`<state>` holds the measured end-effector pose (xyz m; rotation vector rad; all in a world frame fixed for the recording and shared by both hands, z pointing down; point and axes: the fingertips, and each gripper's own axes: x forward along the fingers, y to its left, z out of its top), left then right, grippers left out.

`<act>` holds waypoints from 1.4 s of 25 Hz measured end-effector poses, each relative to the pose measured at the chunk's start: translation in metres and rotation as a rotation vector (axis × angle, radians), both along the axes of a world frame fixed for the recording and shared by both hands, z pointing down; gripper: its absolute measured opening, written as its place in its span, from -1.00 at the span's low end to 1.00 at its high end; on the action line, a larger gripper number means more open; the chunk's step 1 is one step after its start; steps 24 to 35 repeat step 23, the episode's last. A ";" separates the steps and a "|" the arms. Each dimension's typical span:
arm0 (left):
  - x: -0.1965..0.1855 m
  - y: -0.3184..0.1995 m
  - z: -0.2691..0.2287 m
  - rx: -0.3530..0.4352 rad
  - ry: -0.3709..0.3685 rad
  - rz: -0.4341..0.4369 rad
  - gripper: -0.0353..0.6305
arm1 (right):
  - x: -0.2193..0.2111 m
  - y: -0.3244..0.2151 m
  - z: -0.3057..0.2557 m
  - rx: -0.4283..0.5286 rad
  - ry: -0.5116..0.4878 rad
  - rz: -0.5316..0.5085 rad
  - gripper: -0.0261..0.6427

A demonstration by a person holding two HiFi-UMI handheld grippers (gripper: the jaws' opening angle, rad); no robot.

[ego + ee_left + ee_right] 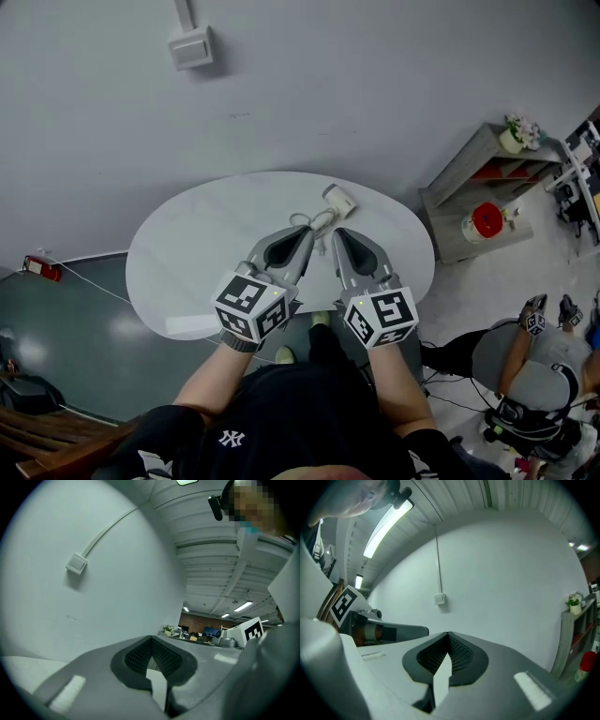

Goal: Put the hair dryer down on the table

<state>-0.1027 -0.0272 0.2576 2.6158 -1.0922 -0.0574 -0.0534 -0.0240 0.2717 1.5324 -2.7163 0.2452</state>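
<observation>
A small white hair dryer [339, 200] lies on the far side of the oval white table [187, 253], its cord [319, 223] looped on the tabletop just in front of it. My left gripper [307, 231] and right gripper [338, 232] hover side by side above the table's near half, tips aimed at the dryer and a little short of it. Both are shut with nothing between the jaws. In the left gripper view [151, 638] and the right gripper view [448, 633] the jaw tips meet, and only the wall shows beyond; the dryer is hidden there.
A grey shelf unit [469, 183] stands right of the table, carrying a red object [487, 219] and a small plant [518, 133]. Someone sits on the floor at lower right [534, 366]. A white wall box [191, 47] hangs above the table. A red item [42, 268] lies at left.
</observation>
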 end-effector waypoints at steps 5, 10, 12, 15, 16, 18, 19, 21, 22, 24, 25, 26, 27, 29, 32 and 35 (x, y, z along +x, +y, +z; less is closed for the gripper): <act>-0.005 0.007 -0.007 0.021 -0.006 -0.003 -0.89 | -0.008 0.009 -0.009 0.017 0.004 -0.004 -0.87; -0.004 0.013 -0.013 0.031 0.003 0.000 -0.89 | -0.008 0.015 -0.014 0.027 0.012 -0.006 -0.87; -0.004 0.016 -0.015 0.034 0.003 -0.002 -0.89 | -0.008 0.018 -0.014 0.027 0.014 -0.006 -0.87; -0.003 0.019 -0.016 0.038 -0.001 -0.007 -0.89 | -0.007 0.022 -0.014 0.028 0.017 -0.009 -0.87; -0.003 0.019 -0.016 0.041 -0.001 -0.008 -0.89 | -0.007 0.021 -0.015 0.031 0.018 -0.010 -0.87; -0.002 0.019 -0.018 0.044 -0.001 -0.009 -0.89 | -0.008 0.021 -0.017 0.037 0.021 -0.015 -0.87; -0.002 0.020 -0.018 0.043 0.001 -0.009 -0.89 | -0.008 0.021 -0.017 0.037 0.023 -0.018 -0.87; -0.001 0.022 -0.016 0.039 0.001 -0.009 -0.89 | -0.008 0.024 -0.015 0.034 0.026 -0.020 -0.87; 0.000 0.023 -0.015 0.038 0.000 -0.010 -0.89 | -0.007 0.025 -0.013 0.032 0.028 -0.019 -0.87; 0.001 0.024 -0.013 0.037 -0.002 -0.010 -0.89 | -0.007 0.026 -0.011 0.030 0.029 -0.019 -0.87; 0.001 0.024 -0.013 0.037 -0.002 -0.010 -0.89 | -0.007 0.026 -0.011 0.030 0.029 -0.019 -0.87; 0.001 0.024 -0.013 0.037 -0.002 -0.010 -0.89 | -0.007 0.026 -0.011 0.030 0.029 -0.019 -0.87; 0.001 0.024 -0.013 0.037 -0.002 -0.010 -0.89 | -0.007 0.026 -0.011 0.030 0.029 -0.019 -0.87; 0.001 0.024 -0.013 0.037 -0.002 -0.010 -0.89 | -0.007 0.026 -0.011 0.030 0.029 -0.019 -0.87; 0.001 0.024 -0.013 0.037 -0.002 -0.010 -0.89 | -0.007 0.026 -0.011 0.030 0.029 -0.019 -0.87; 0.001 0.024 -0.013 0.037 -0.002 -0.010 -0.89 | -0.007 0.026 -0.011 0.030 0.029 -0.019 -0.87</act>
